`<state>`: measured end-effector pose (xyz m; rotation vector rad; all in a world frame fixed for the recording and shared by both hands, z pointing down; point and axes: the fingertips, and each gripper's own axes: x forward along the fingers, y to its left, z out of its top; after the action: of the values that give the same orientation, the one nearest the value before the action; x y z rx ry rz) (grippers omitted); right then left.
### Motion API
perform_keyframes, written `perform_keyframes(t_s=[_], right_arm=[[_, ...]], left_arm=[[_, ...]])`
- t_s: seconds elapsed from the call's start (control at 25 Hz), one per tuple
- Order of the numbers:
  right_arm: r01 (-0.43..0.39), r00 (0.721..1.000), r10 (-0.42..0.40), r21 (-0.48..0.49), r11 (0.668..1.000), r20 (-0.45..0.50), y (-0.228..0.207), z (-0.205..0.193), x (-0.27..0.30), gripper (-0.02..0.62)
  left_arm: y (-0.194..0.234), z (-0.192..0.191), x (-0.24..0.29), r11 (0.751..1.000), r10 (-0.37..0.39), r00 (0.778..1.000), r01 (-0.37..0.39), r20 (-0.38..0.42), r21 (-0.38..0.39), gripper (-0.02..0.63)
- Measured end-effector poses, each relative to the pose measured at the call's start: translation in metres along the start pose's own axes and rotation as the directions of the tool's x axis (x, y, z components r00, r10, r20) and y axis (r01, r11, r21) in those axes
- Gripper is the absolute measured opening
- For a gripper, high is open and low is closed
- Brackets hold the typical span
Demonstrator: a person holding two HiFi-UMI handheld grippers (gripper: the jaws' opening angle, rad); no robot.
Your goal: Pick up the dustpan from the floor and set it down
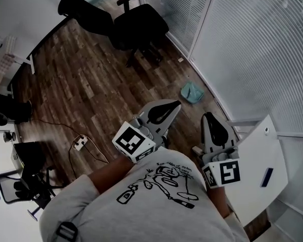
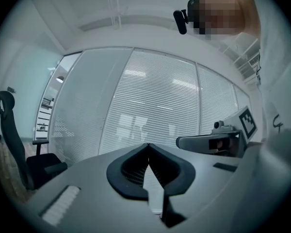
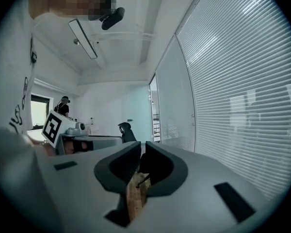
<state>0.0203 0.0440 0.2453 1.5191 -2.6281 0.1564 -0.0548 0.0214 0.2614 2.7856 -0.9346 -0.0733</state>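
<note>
The dustpan (image 1: 192,92) is a small teal thing lying on the wooden floor close to the foot of the glass wall, seen only in the head view. Both grippers are held level at chest height, short of it and well above the floor. My left gripper (image 1: 175,105) (image 2: 148,145) has its tips touching, with nothing between them. To its right, my right gripper (image 1: 208,116) (image 3: 141,145) is shut too and empty. Each gripper view shows the other gripper's marker cube off to the side, and neither shows the dustpan.
Two black office chairs (image 1: 140,26) (image 1: 83,11) stand farther back on the floor. A power strip (image 1: 80,142) with its cable lies to the left. A white table (image 1: 257,170) is at my right, and a glass wall with blinds (image 1: 252,49) runs along that side.
</note>
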Motion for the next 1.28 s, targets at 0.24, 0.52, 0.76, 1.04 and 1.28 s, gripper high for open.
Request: perform_keyframes(t_s=[0.24,0.52,0.76,1.04,1.28], right_arm=[[-0.013,1.0,0.013,-0.006,1.0,0.005,-0.001,0.01,0.043,0.027],[-0.003,1.0,0.003,0.006,1.0,0.002,-0.009,0.011,0.065,0.026],[-0.011,1.0,0.011,0.02,1.0,-0.002,-0.021,0.008,0.068,0.026],[-0.026,0.999,0.026,-0.003,1.0,0.031,-0.043,0.018,0.064,0.013],[0.001,1.0,0.0,-0.02,1.0,0.024,-0.077,0.017,0.051,0.014]], left_arm=[[0.04,0.012,0.007,1.0,0.009,1.0,-0.009,0.01,-0.004,0.002],[0.061,0.015,0.019,1.0,-0.009,1.0,0.009,-0.004,0.006,0.002],[0.061,0.01,0.032,1.0,-0.011,1.0,0.011,-0.016,-0.01,0.002],[0.055,0.015,0.056,1.0,0.002,1.0,-0.002,-0.016,-0.007,0.002],[0.038,0.012,0.083,1.0,-0.01,1.0,0.01,-0.018,-0.018,0.002]])
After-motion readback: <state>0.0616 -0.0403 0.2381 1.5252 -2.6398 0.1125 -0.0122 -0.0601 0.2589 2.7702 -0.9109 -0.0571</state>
